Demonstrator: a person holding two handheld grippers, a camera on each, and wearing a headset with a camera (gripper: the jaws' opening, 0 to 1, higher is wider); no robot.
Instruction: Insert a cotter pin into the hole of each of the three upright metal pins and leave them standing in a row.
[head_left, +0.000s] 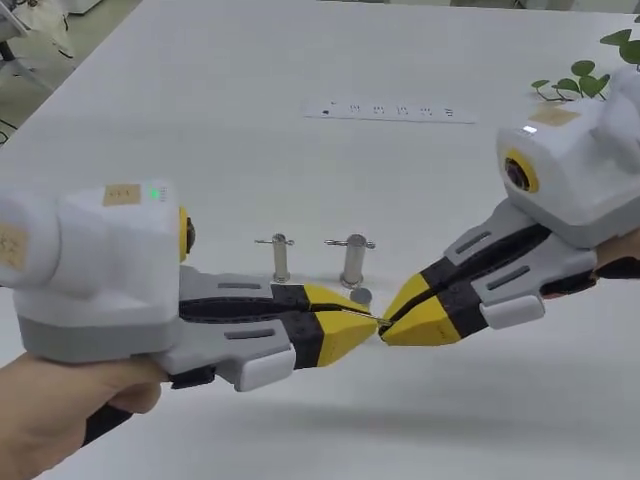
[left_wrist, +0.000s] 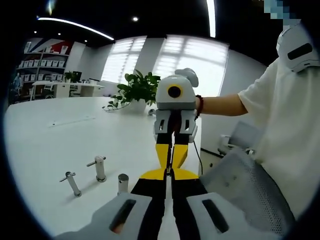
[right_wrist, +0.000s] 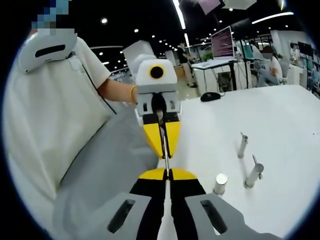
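Pinches a thin metal cotter pin (head_left: 378, 322) between the clenched yellow-tipped jaws of the left gripper (head_left: 362, 328) and the right gripper (head_left: 392, 325), met nose to nose. Shows a short silver metal pin (head_left: 360, 296) upright just beyond those tips and two taller silver metal pins (head_left: 280, 262) (head_left: 353, 262), each crossed by a cotter pin, side by side farther beyond on the white table (head_left: 200, 90).

Bright, even indoor light; both gripper views strongly fisheye-curved at the edges.
Ceiling strip lights (right_wrist: 178, 20) and windows (left_wrist: 190, 55) blow out white; a soft shadow lies near the desk's (head_left: 300, 60) front edge.
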